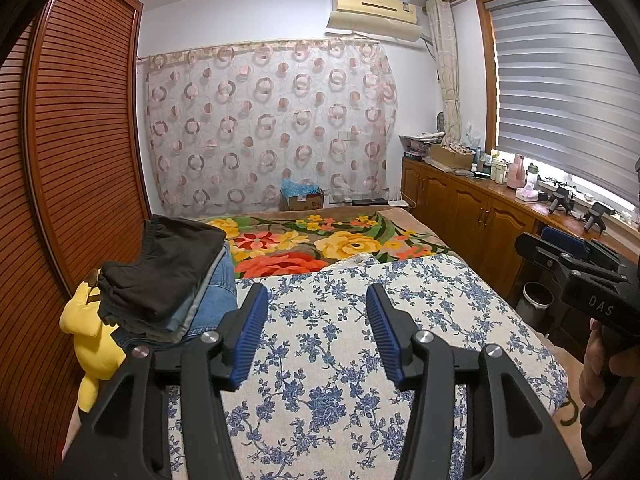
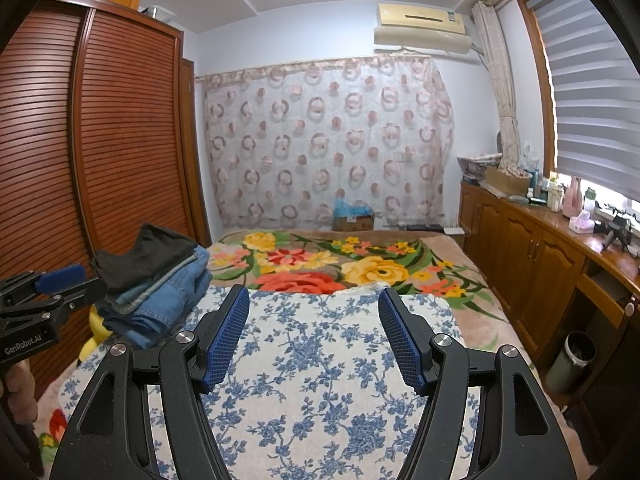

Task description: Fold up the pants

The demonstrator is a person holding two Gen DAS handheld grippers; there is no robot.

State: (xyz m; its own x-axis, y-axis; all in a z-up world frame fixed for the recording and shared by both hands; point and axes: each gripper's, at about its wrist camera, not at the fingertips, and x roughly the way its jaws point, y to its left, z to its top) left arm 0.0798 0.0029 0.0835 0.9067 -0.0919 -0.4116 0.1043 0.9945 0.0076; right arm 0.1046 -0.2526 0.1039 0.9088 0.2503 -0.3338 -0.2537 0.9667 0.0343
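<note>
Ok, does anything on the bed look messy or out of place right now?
Mostly tidy. The stack of folded pants sits askew, its dark top pair rumpled and overhanging, and a yellow plush toy is wedged between the stack and the wardrobe.

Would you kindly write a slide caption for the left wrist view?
Open left gripper above the blue-floral cloth, empty, beside a stack of folded pants on the bed.

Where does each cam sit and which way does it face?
Left wrist: on the left tool, facing along the bed over the blue-floral cloth toward the curtain; right tool and a hand at its right edge.
Right wrist: on the right tool, same heading; left tool at its left edge.
Shared: folded pants stack, cloth, curtain.
</note>
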